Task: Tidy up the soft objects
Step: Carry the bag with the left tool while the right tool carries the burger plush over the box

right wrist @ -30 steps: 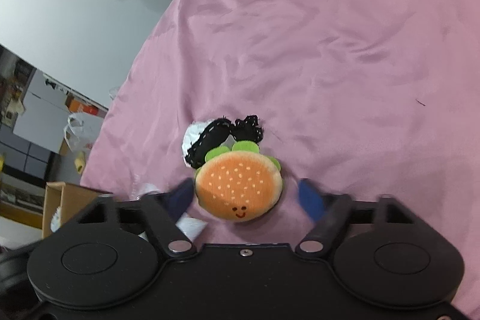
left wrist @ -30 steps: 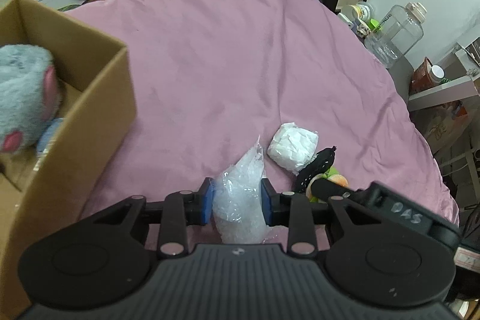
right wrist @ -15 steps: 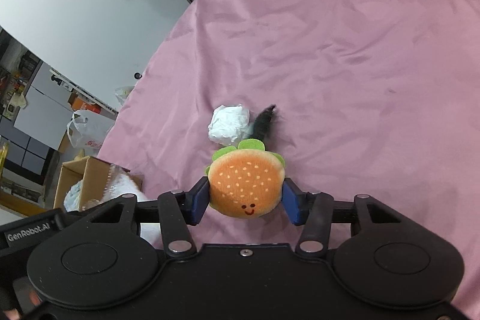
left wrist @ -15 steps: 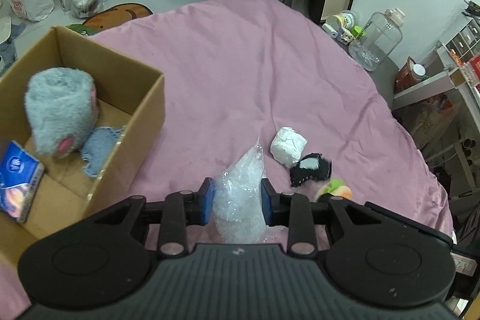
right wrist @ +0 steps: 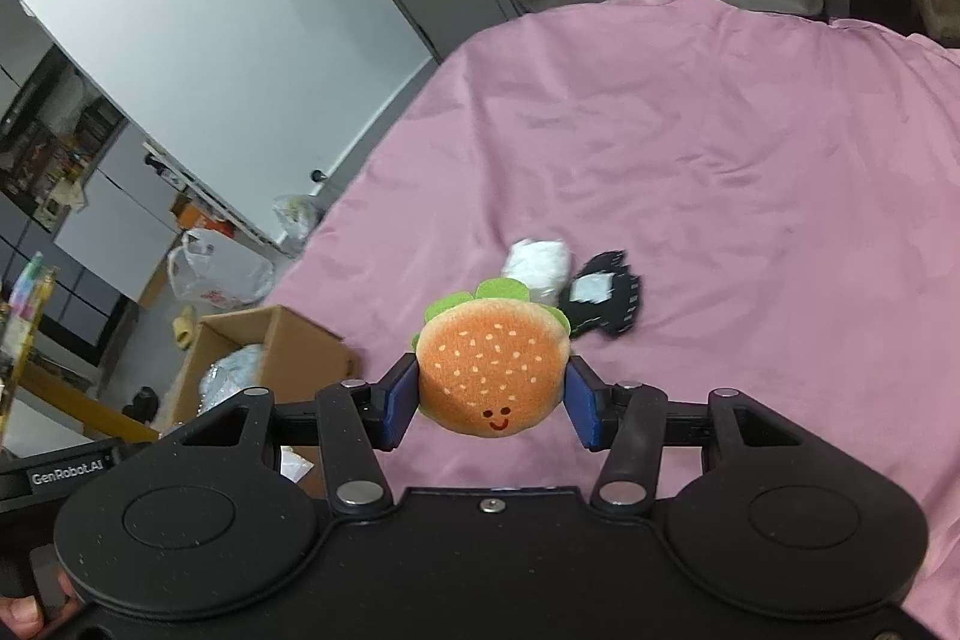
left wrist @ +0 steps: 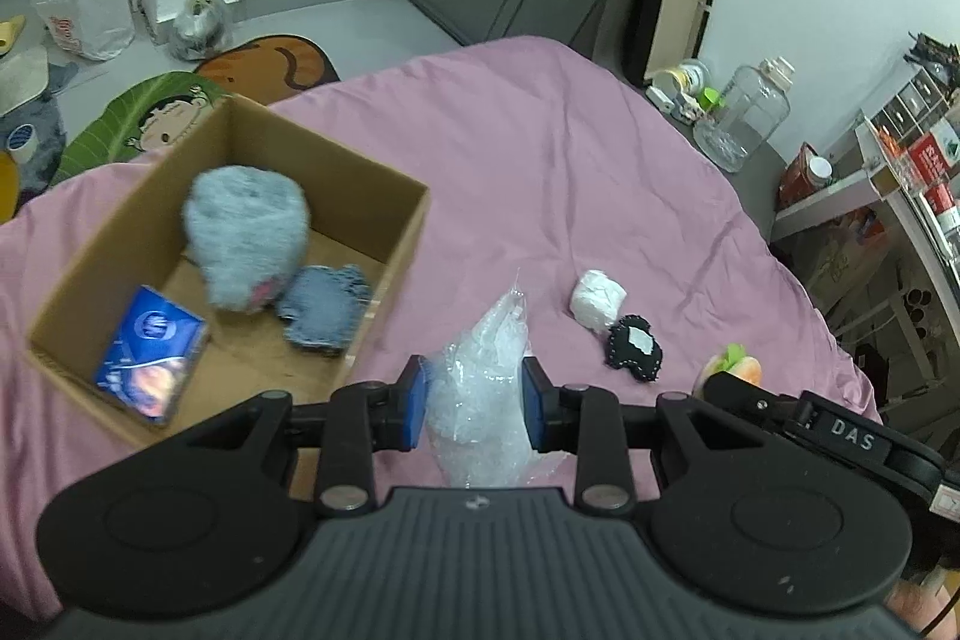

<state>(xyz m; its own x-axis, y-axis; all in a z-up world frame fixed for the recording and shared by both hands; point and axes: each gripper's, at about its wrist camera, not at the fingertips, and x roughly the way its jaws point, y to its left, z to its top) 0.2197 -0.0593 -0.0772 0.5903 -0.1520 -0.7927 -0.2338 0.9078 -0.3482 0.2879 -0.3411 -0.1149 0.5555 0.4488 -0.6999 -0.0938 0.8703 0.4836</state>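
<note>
Both hands were loaded: the left gripper (left wrist: 474, 403) pinched the crinkly plastic bag (left wrist: 480, 388) with the open cardboard box (left wrist: 393, 250) just ahead to its left, while the right gripper (right wrist: 491, 403), squeezing the burger plush (right wrist: 492, 376), sat farther off.
</note>
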